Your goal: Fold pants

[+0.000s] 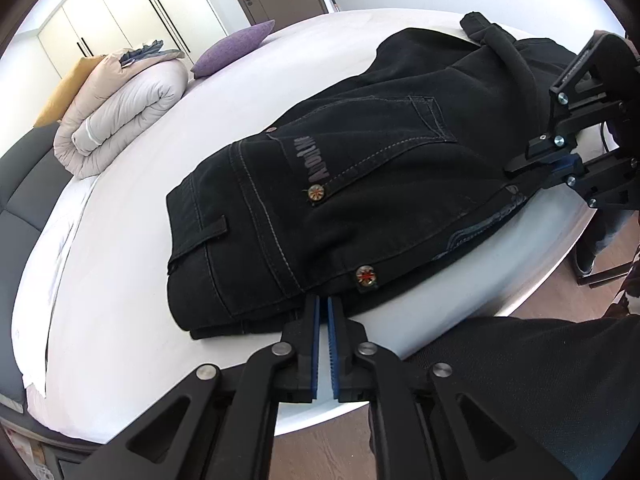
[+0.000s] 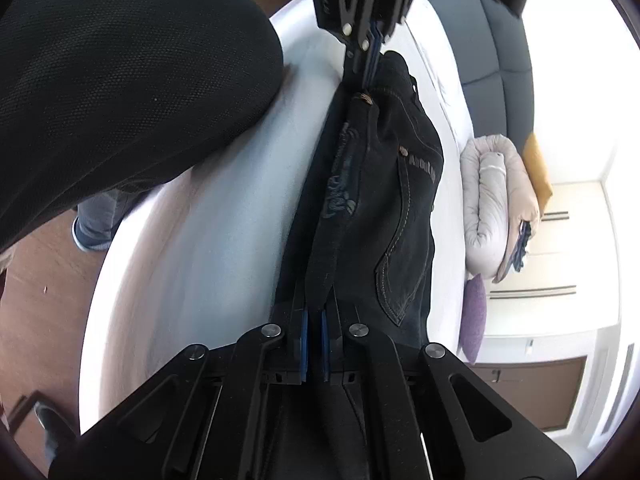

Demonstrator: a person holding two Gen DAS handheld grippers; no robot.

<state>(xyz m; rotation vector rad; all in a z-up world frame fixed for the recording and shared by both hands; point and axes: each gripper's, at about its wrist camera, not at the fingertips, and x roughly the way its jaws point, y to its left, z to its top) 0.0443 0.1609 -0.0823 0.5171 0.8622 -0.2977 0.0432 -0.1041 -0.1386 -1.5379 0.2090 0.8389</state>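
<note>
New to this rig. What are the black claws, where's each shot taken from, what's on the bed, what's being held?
No robot: a person holds a two-finger gripper in each hand, each with a fisheye camera looking along its fingers. The left view shows the left gripper at the bottom and the right gripper at the far right; the right view looks back the other way. Black pants lie partly folded on the white bed, with a rolled duvet and purple pillow behind. Both grippers look shut on the pants' near edge.
</note>
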